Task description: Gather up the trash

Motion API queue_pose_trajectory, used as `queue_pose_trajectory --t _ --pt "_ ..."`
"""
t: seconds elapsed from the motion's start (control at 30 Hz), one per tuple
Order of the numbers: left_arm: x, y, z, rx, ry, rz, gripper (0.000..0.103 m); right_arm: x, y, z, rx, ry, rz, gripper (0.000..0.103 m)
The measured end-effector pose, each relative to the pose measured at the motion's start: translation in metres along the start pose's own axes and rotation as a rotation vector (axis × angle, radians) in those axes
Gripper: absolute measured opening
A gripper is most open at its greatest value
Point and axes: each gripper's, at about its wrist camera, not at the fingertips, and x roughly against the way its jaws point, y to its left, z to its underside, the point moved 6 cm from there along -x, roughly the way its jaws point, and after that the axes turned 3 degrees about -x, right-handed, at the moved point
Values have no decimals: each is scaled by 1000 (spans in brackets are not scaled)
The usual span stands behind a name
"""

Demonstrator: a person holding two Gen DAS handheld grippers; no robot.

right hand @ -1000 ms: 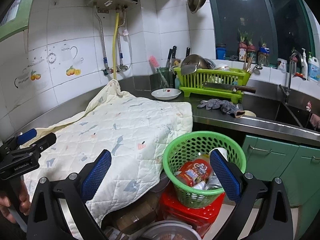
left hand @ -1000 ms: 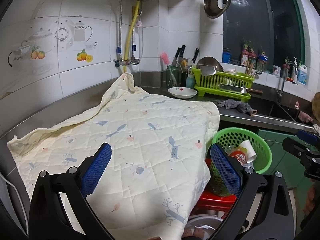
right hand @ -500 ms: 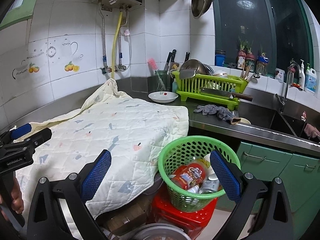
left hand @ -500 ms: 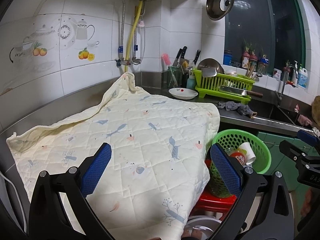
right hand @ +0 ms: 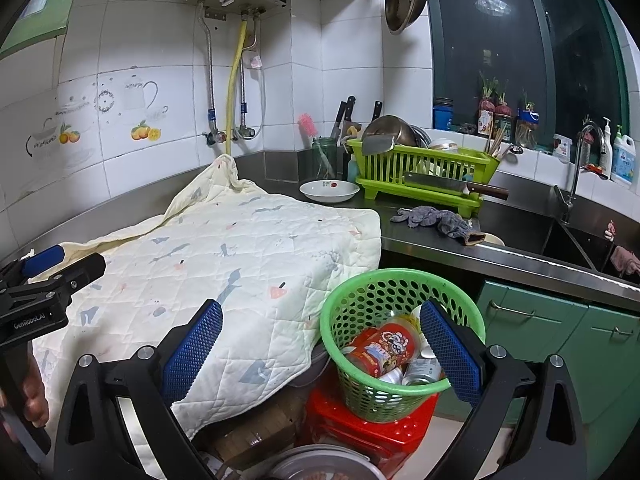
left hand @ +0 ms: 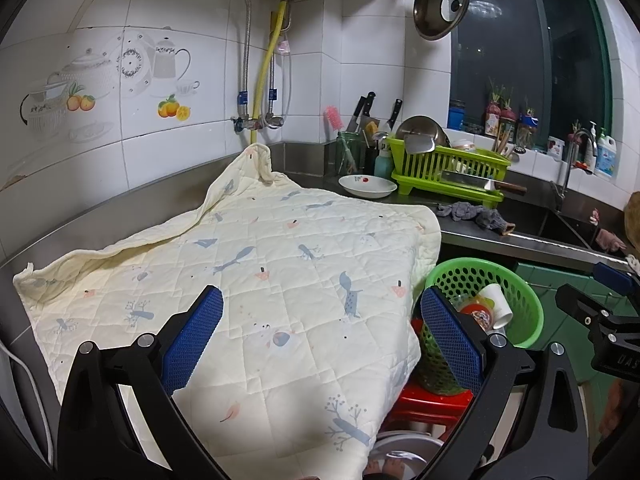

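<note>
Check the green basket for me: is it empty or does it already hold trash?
It already holds trash. The green basket has a red snack container, cans and a white paper cup lying inside, below its rim.

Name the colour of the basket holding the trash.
Green basket; the right wrist view shows it best.

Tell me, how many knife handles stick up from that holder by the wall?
3: two black knife handles side by side left of the green dish rack, a third further right. More may be hidden behind the rack.
</note>
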Motion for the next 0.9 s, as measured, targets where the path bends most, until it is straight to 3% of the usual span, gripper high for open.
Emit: queue_pose_trajectory --t 0.9 --pt "-1 1 1 -1 1 -5 98 -5 8 4 2 5 -10 96"
